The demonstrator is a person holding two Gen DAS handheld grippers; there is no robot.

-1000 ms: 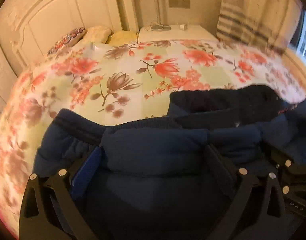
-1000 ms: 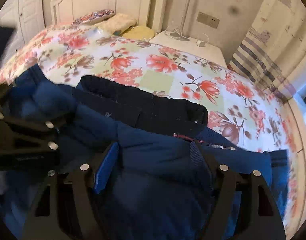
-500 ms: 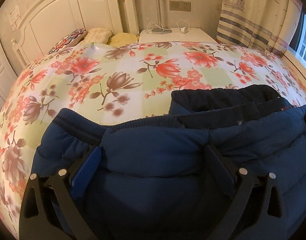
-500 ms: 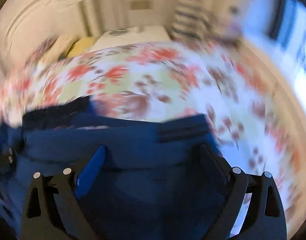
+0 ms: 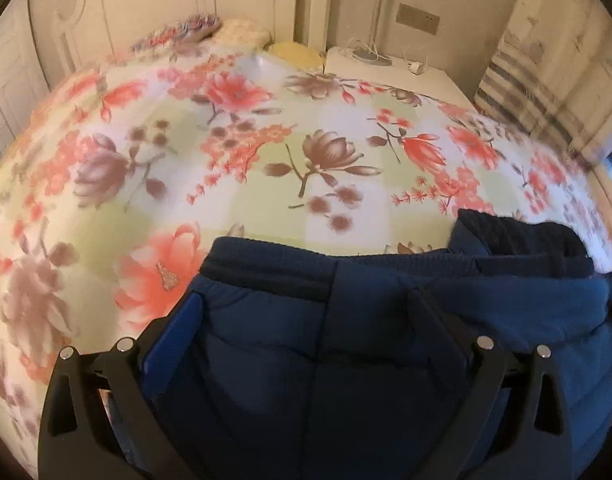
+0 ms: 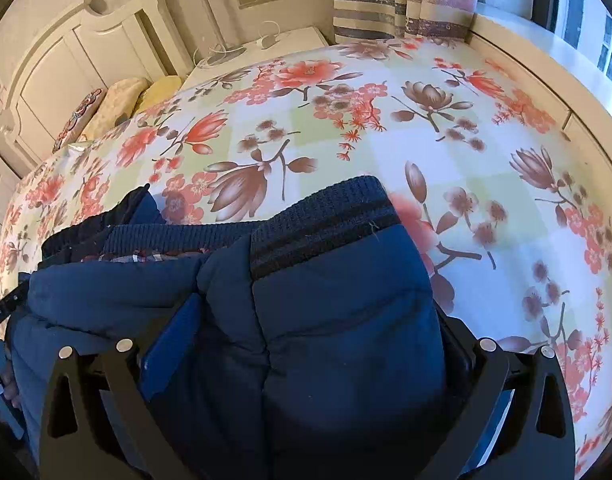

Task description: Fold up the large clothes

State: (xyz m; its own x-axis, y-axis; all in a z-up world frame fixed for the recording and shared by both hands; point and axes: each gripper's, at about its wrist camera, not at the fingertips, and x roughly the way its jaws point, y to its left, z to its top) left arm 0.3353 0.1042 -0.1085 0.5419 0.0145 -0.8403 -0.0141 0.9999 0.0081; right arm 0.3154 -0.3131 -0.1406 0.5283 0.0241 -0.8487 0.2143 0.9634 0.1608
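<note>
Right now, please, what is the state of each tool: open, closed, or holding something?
Left tool: wide around the padded dark blue jacket; grip cannot be told.
Right tool: jaws opening, the jacket's cuffed sleeve between them.

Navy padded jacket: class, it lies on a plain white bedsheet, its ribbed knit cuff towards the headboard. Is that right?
Not quite. The bedsheet is floral, red and brown blossoms on pale squares, not plain white, as the right wrist view shows. The navy padded jacket lies on it, ribbed knit cuff towards the headboard.

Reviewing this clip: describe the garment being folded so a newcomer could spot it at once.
Start from the bed with the floral sheet. At its near edge, under both cameras, lies the navy padded jacket. Unlike the pale pillows by the headboard, it is dark blue, puffy, with ribbed knit cuffs.
</note>
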